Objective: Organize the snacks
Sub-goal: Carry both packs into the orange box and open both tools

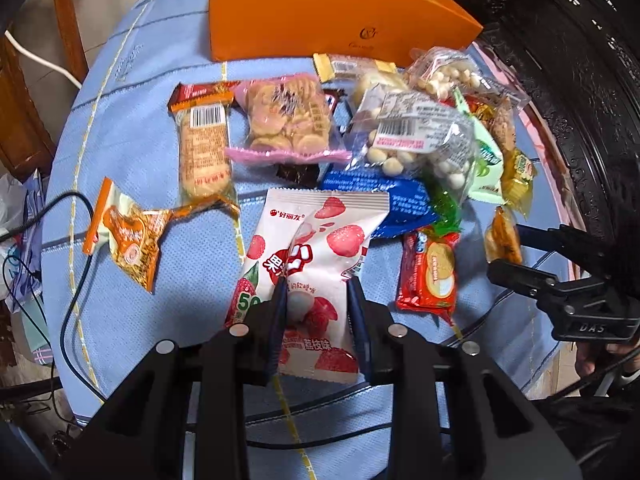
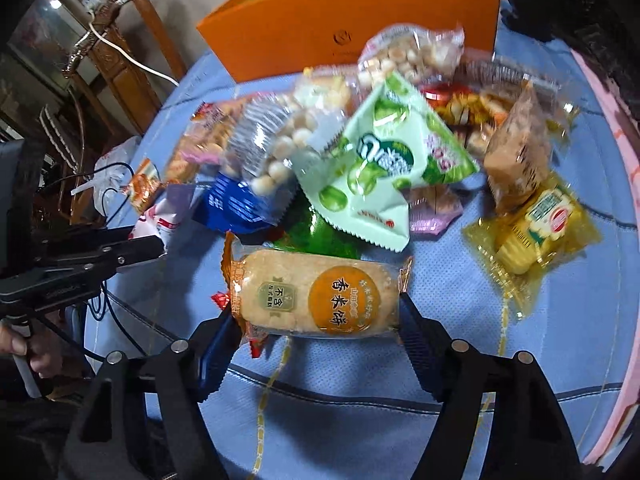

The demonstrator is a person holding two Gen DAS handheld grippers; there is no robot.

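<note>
The left gripper [image 1: 318,286] is pinching a white lychee-and-strawberry candy pouch [image 1: 316,264] between nearly closed jaws. The right gripper [image 2: 320,312] is standing wide, its pads flanking a rice cracker packet [image 2: 320,292]; whether they press it I cannot tell. Beyond both claws, mixed snacks are lying piled before an orange box [image 1: 320,12] on the blue tablecloth [image 1: 120,140]

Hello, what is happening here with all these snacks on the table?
A person is sorting snack packets with hand-held tongs, one in each hand. The left tongs are shut on a white packet with strawberry and lychee pictures. The right tongs have a rice cracker packet between their fingers, at its two ends. Most other snacks lie piled on the blue cloth in front of an orange box.
</note>
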